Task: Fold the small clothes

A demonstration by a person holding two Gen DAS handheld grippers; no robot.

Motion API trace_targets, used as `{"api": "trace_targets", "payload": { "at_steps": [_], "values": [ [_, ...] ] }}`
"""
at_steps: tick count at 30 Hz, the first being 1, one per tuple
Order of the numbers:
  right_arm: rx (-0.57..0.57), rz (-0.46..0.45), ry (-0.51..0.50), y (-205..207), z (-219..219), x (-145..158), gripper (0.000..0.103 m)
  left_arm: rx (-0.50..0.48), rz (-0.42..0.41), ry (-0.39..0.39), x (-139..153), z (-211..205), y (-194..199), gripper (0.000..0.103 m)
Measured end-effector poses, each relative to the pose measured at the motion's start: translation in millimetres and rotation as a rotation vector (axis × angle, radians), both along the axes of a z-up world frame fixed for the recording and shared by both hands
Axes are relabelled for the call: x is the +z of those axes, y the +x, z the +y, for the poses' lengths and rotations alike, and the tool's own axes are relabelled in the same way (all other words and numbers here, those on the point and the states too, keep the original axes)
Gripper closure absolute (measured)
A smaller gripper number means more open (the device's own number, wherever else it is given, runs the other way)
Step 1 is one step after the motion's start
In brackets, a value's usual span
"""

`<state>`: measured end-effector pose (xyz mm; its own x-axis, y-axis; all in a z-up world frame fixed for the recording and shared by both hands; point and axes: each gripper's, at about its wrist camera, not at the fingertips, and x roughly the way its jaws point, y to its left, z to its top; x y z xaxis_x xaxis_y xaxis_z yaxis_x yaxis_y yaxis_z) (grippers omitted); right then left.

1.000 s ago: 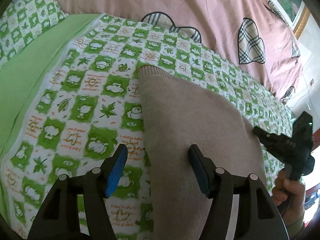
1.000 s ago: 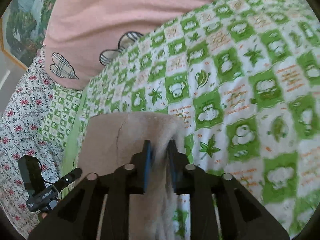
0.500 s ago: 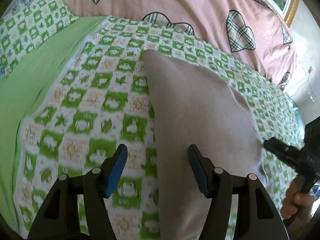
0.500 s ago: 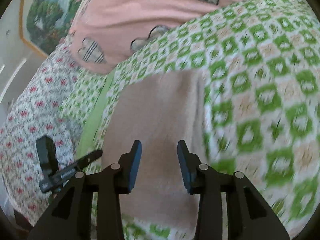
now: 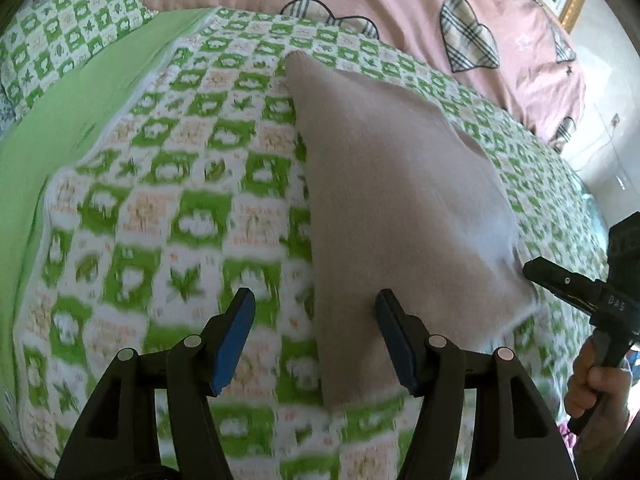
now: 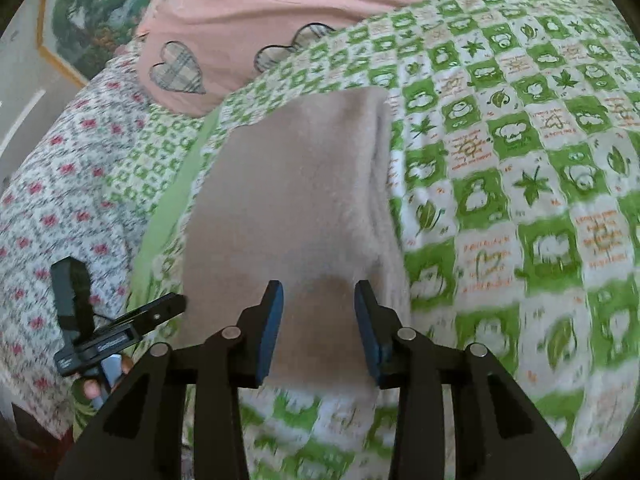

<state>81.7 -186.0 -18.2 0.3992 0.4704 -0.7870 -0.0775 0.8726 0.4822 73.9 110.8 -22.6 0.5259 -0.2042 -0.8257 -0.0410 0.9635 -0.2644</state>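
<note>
Sunlit bedding fills both views: a bed [image 5: 168,200] covered with a green-and-white checked sheet printed with leaves and small figures, a plain green strip along one side, and a pink quilt [image 5: 400,0] with plaid hearts bunched at the far end. A framed landscape picture [image 6: 92,12] hangs on the wall behind.

On the checked sheet lies the task's garment, a beige knitted piece [image 5: 400,184], flat and already doubled into a long, narrow shape with a thick stacked edge along one side. It rests free on the bed; nothing grips it. It seems laid out this way so the next fold can be made across its length.

The left tool [image 5: 316,332] hangs above the near end of the garment, tilted steeply down. Its blue-padded jaws are spread wide and empty, one over the sheet and one over the garment's left edge. From the right wrist view it appears low at the left, beside the cloth, with a few fingers of the left hand [image 6: 96,388] under it.

The right tool [image 6: 318,332] also points steeply down, over the garment's near end. Its jaws stand apart, framing the cloth without pinching it. The right hand [image 5: 596,388] wraps its handle at the garment's right corner.

Both tools look poised to take hold of the near edge, judging by their positions.
</note>
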Motion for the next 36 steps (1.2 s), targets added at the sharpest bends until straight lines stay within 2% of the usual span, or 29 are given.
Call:
{"api": "trace_targets", "payload": {
  "at_steps": [3,7,17,19,21,24,30,36],
  "values": [
    [0.037,0.022,-0.112,-15,3,-11,0.065,-0.024,0.026,0.029,-14,-5,-13,0.038],
    [0.029,0.014,-0.123,-22,-3,-16,0.067,-0.023,0.024,0.029,-22,-5,-22,0.037],
    [0.006,-0.044,-0.173,-45,-3,19,0.064,-0.013,-0.002,0.061,-3,-10,-48,0.037],
    [0.004,-0.060,-0.194,-53,0,25,0.056,-0.013,-0.005,0.076,-2,-14,-55,0.034],
    [0.001,-0.082,-0.215,-62,3,30,0.040,-0.020,-0.014,0.099,0,-19,-62,0.033],
    [0.004,-0.103,-0.239,-74,8,34,0.029,-0.026,-0.026,0.150,2,-28,-74,0.029],
    [0.029,-0.104,-0.278,-98,16,31,0.018,-0.046,-0.048,0.233,4,-43,-101,0.025],
    [0.063,-0.081,-0.309,-113,22,21,0.017,-0.061,-0.059,0.262,6,-47,-117,0.023]
  ]
}}
